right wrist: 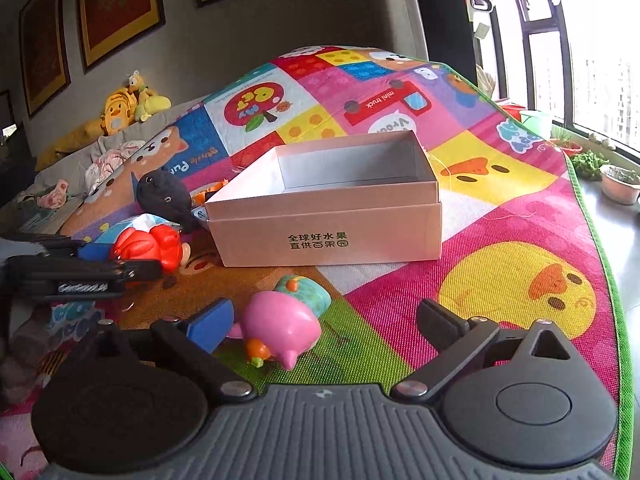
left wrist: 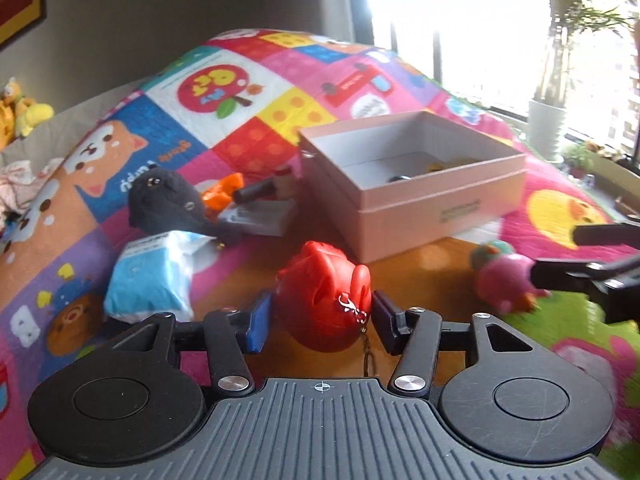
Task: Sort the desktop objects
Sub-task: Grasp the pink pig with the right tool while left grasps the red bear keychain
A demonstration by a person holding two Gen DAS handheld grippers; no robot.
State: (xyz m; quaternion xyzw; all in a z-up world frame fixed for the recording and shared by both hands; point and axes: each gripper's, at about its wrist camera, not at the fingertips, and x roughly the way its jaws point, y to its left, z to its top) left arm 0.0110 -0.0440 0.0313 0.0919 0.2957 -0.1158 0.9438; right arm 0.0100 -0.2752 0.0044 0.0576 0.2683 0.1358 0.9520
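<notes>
Inside, the open pink box (left wrist: 412, 184) shows a yellow item and a dark one against its near wall; they are too hidden to name. It sits on the colourful play mat (right wrist: 500, 216). The left tongs (left wrist: 318, 316) straddle the red toy (left wrist: 324, 300), pads just beside its flanks; whether they grip it I cannot tell. The right tongs (right wrist: 326, 324) stand wide around the pink toy (right wrist: 280, 328), lying on the mat before the box. Left of the box crowd a black plush (left wrist: 166, 204), a blue packet (left wrist: 150, 280) and an orange piece (left wrist: 222, 192).
</notes>
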